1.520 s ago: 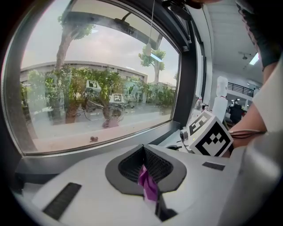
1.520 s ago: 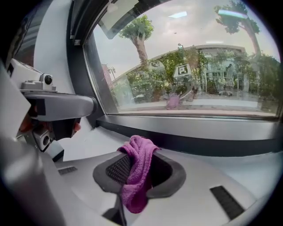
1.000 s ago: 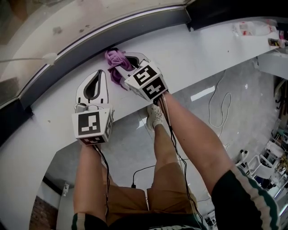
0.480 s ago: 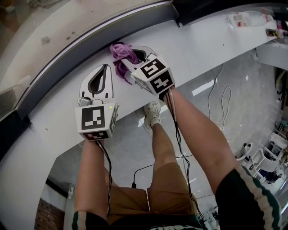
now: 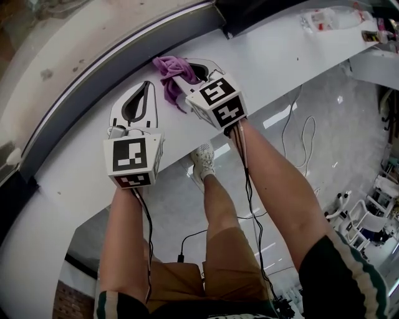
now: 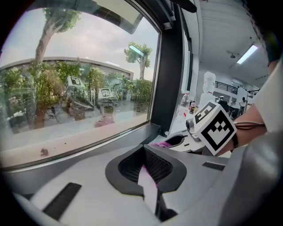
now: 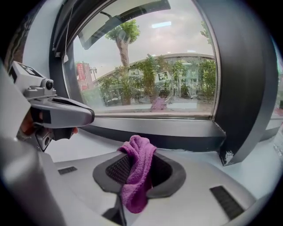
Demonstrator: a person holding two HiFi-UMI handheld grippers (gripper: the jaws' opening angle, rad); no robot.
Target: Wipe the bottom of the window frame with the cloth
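One wide window pane (image 5: 56, 31) fills the upper left of the head view. Under it runs one dark frame bottom (image 5: 106, 71) as a curved band. It ends at a dark upright post (image 5: 249, 12) on the right. Below the band lies one white sill (image 5: 280, 56), which goes on to both sides of the grippers, and its near edge drops to the floor (image 5: 168, 205).

There are two grippers, side by side on the sill and near each other. The left gripper (image 5: 147, 86) has its fingers closed together with nothing between them, and its tip is just beside the band. The right gripper (image 5: 182, 68) has its fingers clamped on the one purple cloth (image 5: 169, 73). The cloth bunches at the inner edge of the sill, against the frame bottom, and one end hangs toward the left gripper.
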